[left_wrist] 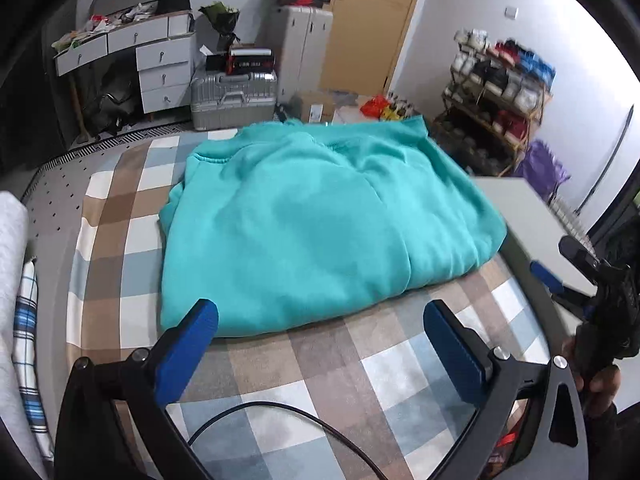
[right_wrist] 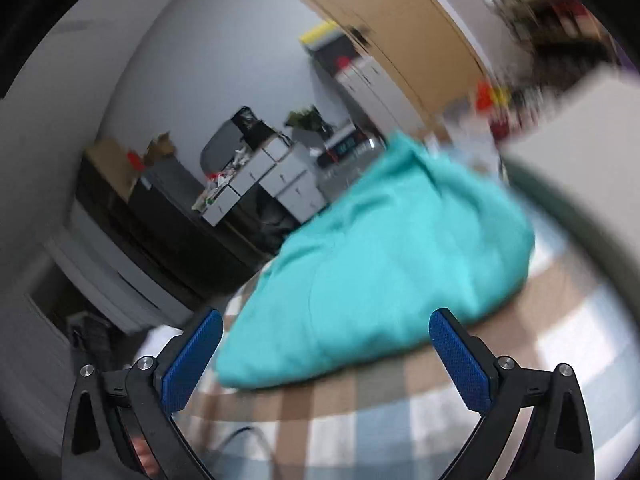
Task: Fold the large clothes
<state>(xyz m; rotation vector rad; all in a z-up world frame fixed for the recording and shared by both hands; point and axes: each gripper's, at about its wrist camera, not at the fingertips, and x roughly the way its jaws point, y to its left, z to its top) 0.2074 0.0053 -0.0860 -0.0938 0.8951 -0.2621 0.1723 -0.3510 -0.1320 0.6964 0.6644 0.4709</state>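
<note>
A teal sweatshirt (left_wrist: pixel 316 220) lies folded into a thick rectangle on the checked sheet (left_wrist: pixel 380 364). My left gripper (left_wrist: pixel 320 320) hovers open just short of the garment's near edge, nothing between its blue pads (left_wrist: pixel 190 352). The right gripper shows at the far right of the left wrist view, held by a hand (left_wrist: pixel 596 376) beside the bed. In the tilted, blurred right wrist view the teal sweatshirt (right_wrist: pixel 380 272) fills the middle, and my right gripper (right_wrist: pixel 326 326) stands open before its near edge, holding nothing.
A grey-white table (left_wrist: pixel 532 216) stands right of the bed. Behind are a silver suitcase (left_wrist: pixel 234 98), a drawer unit (left_wrist: pixel 160 68), a wooden door (left_wrist: pixel 372 28) and a shoe rack (left_wrist: pixel 496 92). A black cable (left_wrist: pixel 288 416) crosses the sheet near my left gripper.
</note>
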